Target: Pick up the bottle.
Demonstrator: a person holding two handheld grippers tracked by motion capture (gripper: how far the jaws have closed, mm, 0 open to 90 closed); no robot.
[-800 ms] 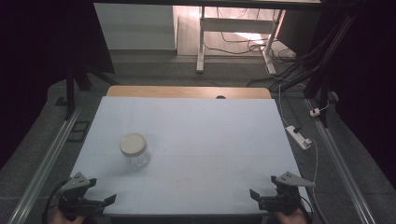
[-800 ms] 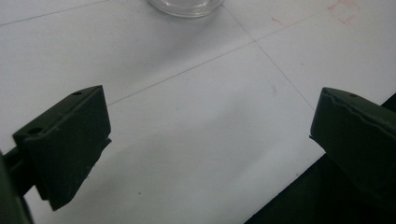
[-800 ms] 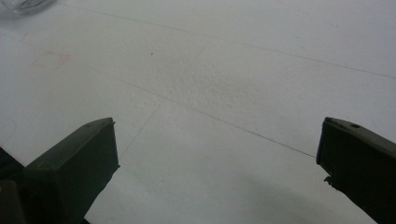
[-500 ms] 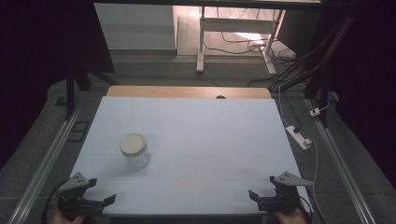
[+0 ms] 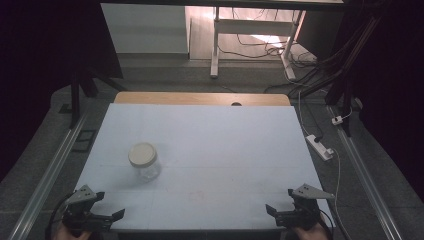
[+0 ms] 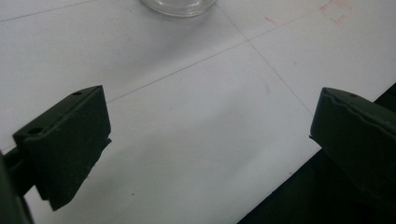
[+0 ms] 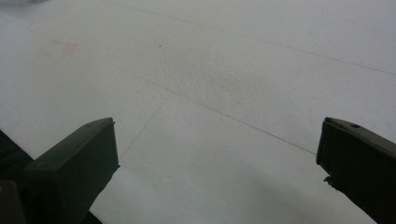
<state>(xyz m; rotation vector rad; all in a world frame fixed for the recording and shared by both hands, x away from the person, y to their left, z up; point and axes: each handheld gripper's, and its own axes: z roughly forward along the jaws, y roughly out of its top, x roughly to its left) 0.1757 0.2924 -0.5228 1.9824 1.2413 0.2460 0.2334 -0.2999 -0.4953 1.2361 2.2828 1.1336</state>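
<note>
Ahead of left gripper (image 5: 107,218), well apart: jar (image 5: 144,161)

The left gripper (image 5: 107,219) sits low at the person's left, held in a hand (image 5: 70,231) that barely shows beneath it, its jaws spread wide apart with nothing between them. The right gripper (image 5: 275,212) mirrors it at the person's right, its hand (image 5: 307,232) just below, jaws likewise gaping and empty. Both point inward, toward each other, well apart.
</note>
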